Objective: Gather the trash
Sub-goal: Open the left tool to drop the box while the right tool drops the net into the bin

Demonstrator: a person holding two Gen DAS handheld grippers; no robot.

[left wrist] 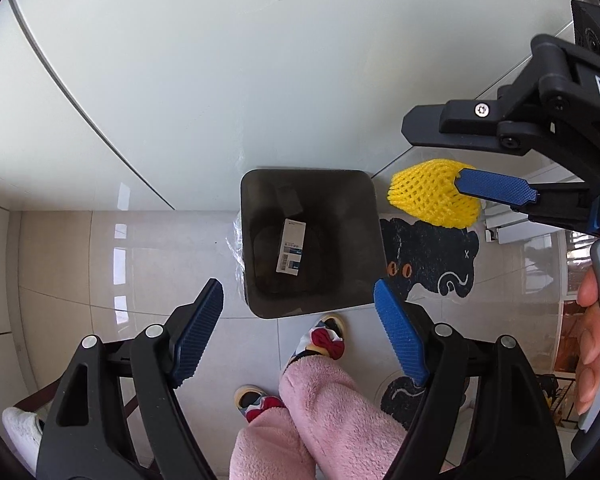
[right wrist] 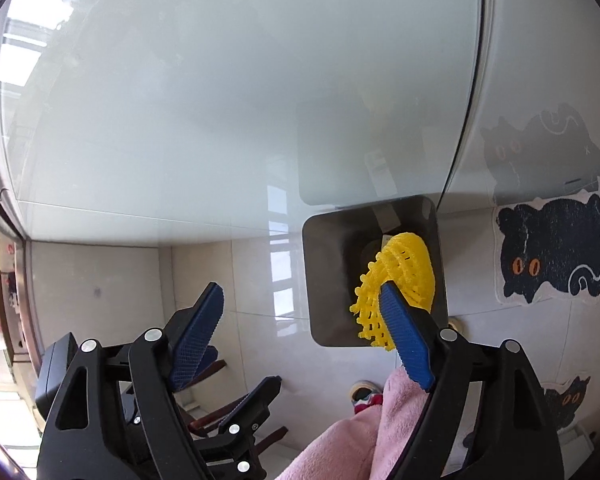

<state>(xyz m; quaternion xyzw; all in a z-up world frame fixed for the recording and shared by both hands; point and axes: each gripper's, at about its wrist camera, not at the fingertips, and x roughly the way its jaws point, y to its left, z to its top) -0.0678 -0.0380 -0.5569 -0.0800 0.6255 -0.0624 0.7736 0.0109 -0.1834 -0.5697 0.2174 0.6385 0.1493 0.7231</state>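
Observation:
A dark square trash bin (left wrist: 312, 240) stands on the floor below the glass table edge; a white barcoded box (left wrist: 291, 250) lies inside. My left gripper (left wrist: 300, 320) is open and empty above the bin's near side. My right gripper (right wrist: 302, 332) is open; a yellow foam fruit net (right wrist: 400, 284) hangs against its right finger (right wrist: 406, 336), over the bin (right wrist: 328, 280). In the left wrist view the net (left wrist: 432, 194) sits by the right gripper's blue pad, just right of the bin.
A white glass table top (left wrist: 220, 80) fills the upper half. Black cat mats (left wrist: 432, 256) lie on the tiled floor right of the bin. The person's pink-trousered legs and slippers (left wrist: 324, 336) stand near the bin. A chair (right wrist: 228, 412) is lower left.

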